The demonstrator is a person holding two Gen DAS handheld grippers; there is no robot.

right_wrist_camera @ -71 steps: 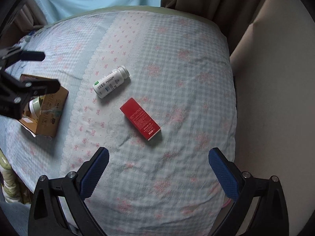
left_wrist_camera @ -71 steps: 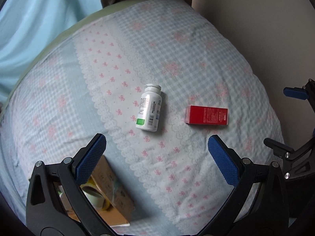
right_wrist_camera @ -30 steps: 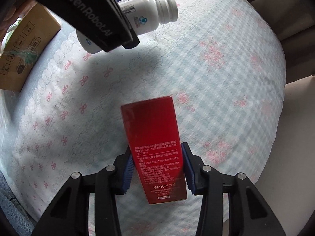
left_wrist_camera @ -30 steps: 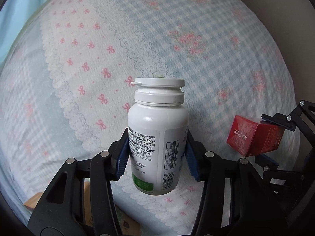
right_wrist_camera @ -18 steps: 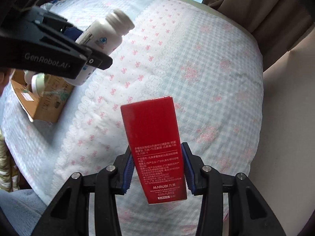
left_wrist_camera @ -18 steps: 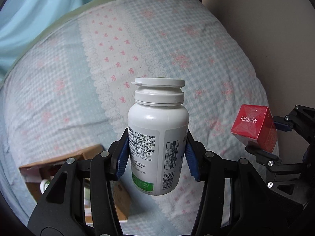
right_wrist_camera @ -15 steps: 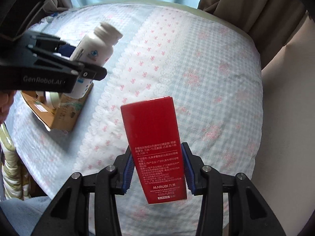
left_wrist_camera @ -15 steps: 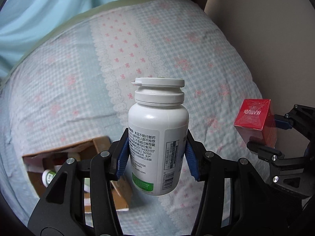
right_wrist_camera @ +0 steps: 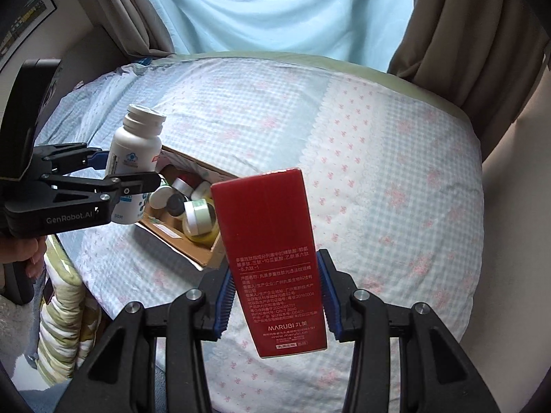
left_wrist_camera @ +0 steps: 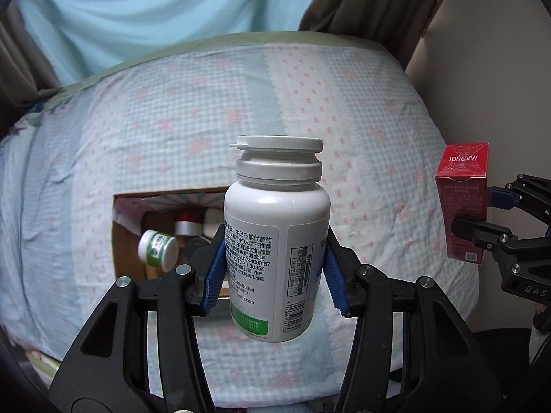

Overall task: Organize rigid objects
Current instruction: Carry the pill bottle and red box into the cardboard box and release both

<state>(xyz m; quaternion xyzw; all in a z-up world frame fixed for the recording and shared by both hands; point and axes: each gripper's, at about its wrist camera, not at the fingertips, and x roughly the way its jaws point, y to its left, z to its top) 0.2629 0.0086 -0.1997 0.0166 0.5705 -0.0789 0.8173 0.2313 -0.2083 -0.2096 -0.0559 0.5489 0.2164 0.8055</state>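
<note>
My left gripper (left_wrist_camera: 275,272) is shut on a white pill bottle (left_wrist_camera: 275,234) with a white flip cap, held upright in the air above the bed. It also shows in the right wrist view (right_wrist_camera: 136,151). My right gripper (right_wrist_camera: 275,299) is shut on a red carton (right_wrist_camera: 272,251) marked MARUBI, also held up; the carton shows at the right of the left wrist view (left_wrist_camera: 463,203). An open cardboard box (right_wrist_camera: 179,244) with several small jars lies on the bed, below and beyond the bottle; the left wrist view shows its opening (left_wrist_camera: 127,237).
The bed has a blue checked cover with pink bows (right_wrist_camera: 396,189). A beige wall (left_wrist_camera: 482,69) runs along the right side. Brown curtains (right_wrist_camera: 465,34) and a light blue curtain (right_wrist_camera: 275,7) hang behind the bed. A folded blanket (right_wrist_camera: 58,327) lies off the left edge.
Both grippers closed on the bottle and the carton on the bed and lifted them. Both have since swung left, bringing the cardboard box into fuller view.
</note>
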